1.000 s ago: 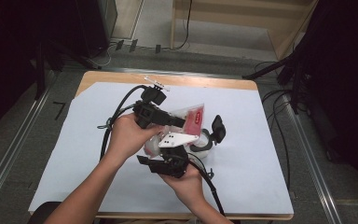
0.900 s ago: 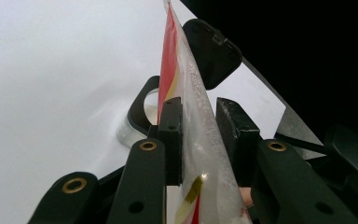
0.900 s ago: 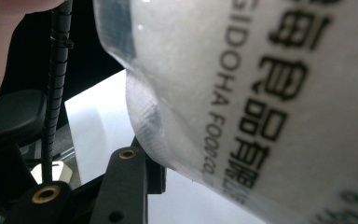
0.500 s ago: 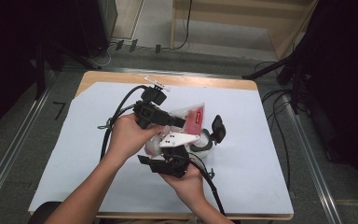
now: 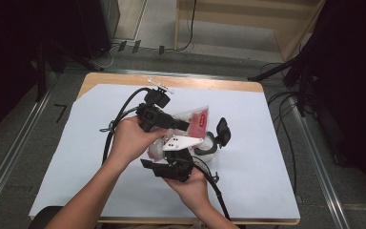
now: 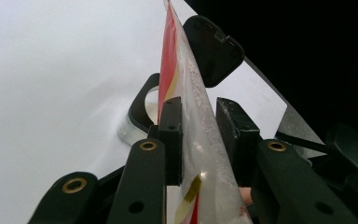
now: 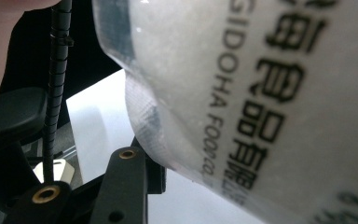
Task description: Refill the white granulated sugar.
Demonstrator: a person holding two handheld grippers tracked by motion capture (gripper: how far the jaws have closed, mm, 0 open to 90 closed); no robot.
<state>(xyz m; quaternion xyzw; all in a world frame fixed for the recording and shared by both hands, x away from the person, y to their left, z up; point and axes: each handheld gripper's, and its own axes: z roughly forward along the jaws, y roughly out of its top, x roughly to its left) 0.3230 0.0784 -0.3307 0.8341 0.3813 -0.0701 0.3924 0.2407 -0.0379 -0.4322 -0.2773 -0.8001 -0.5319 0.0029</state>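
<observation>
The clear plastic pouch (image 5: 190, 125) of white granules, with its red label, hangs above the middle of the bench (image 5: 276, 191), held up between the two hands. The left claw (image 6: 200, 135) is clamped on it: in the left gripper view both black pads press the pouch's flat sides, the bag rising edge-on between them. The right claw (image 5: 174, 164) comes at the pouch's lower end from the near side; in the right gripper view the bag with its black printing looms right against one jaw, but the other jaw is hidden, so I cannot tell whether that claw grips it or just rests against it.

Just right of the pouch and below it stands a small clear jar (image 5: 205, 143), its black flip lid (image 5: 222, 131) swung open and upright. The jar's mouth is uncovered, so the opening seems done. I'd judge that the pouring is what's left: the pouch is tilted toward the jar, yet no granules are visibly falling.
</observation>
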